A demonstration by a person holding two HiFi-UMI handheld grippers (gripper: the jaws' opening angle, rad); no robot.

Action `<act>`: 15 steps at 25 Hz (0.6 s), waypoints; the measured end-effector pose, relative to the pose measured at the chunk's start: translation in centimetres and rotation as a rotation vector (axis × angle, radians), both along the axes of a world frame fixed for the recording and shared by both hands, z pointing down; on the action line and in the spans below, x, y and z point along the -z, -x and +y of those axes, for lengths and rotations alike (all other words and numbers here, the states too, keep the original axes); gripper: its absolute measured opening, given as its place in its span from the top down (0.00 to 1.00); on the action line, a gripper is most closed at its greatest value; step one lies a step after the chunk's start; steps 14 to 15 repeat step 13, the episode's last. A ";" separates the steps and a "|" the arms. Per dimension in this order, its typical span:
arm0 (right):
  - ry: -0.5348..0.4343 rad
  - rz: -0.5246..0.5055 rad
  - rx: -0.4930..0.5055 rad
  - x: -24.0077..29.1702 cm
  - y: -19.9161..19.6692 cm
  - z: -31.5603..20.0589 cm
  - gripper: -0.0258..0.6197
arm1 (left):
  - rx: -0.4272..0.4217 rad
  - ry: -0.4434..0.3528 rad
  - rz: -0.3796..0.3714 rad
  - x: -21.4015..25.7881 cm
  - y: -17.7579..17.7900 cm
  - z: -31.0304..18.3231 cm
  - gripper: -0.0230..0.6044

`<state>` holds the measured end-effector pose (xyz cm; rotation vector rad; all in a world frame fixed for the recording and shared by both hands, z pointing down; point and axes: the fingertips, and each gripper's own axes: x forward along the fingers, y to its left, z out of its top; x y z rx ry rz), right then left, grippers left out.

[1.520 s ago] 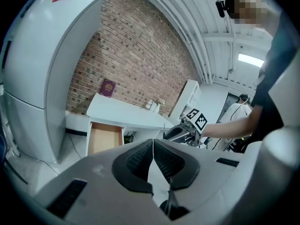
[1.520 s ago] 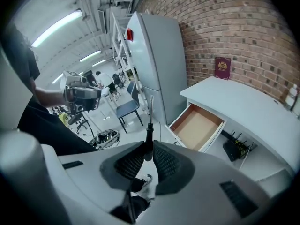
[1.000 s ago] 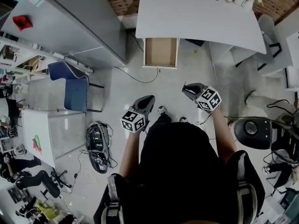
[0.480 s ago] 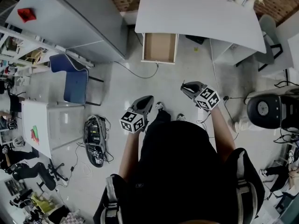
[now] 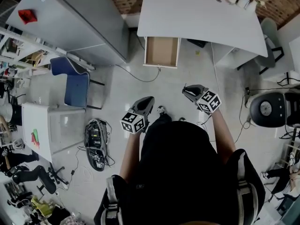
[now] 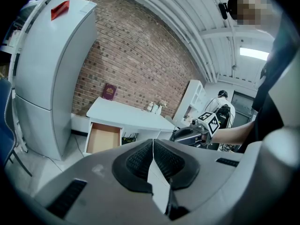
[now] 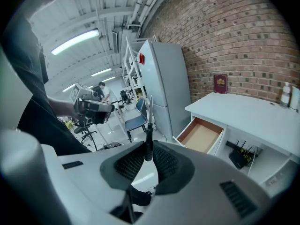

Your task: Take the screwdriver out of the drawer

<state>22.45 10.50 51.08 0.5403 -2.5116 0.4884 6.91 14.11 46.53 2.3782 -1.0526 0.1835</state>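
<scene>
The open drawer point(image 5: 161, 51) of the white desk point(image 5: 201, 18) shows a bare brown bottom, also seen in the left gripper view point(image 6: 103, 138) and the right gripper view point(image 7: 200, 136). Both grippers hang over the floor well short of the desk. My right gripper point(image 5: 185, 89) point(image 7: 146, 156) is shut on the screwdriver point(image 7: 148, 137), whose black handle sits between the pads while its metal shaft points up past the jaws. My left gripper point(image 5: 149, 100) point(image 6: 153, 146) is shut with nothing in it.
A tall grey cabinet point(image 5: 79, 22) stands left of the desk, with a blue chair point(image 5: 75, 86) in front of it. A black device point(image 5: 96, 144) and cables lie on the floor at left. A black office chair point(image 5: 265, 109) stands at right. A router point(image 7: 239, 157) sits under the desk.
Both grippers have stayed almost still, the right one keeping the screwdriver. The head view has shifted slightly, and the black office chair now sits higher at the right.
</scene>
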 end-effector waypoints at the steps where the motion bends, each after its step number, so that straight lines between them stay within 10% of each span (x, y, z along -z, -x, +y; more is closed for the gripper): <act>1: 0.000 -0.001 -0.003 0.0 0.2 -0.2 0.78 | -0.002 0.000 0.001 0.0 0.3 -0.4 0.93; 15: 0.007 0.017 -0.064 -1.0 3.3 -3.8 0.78 | -0.076 0.001 0.004 -0.7 3.5 -5.4 0.93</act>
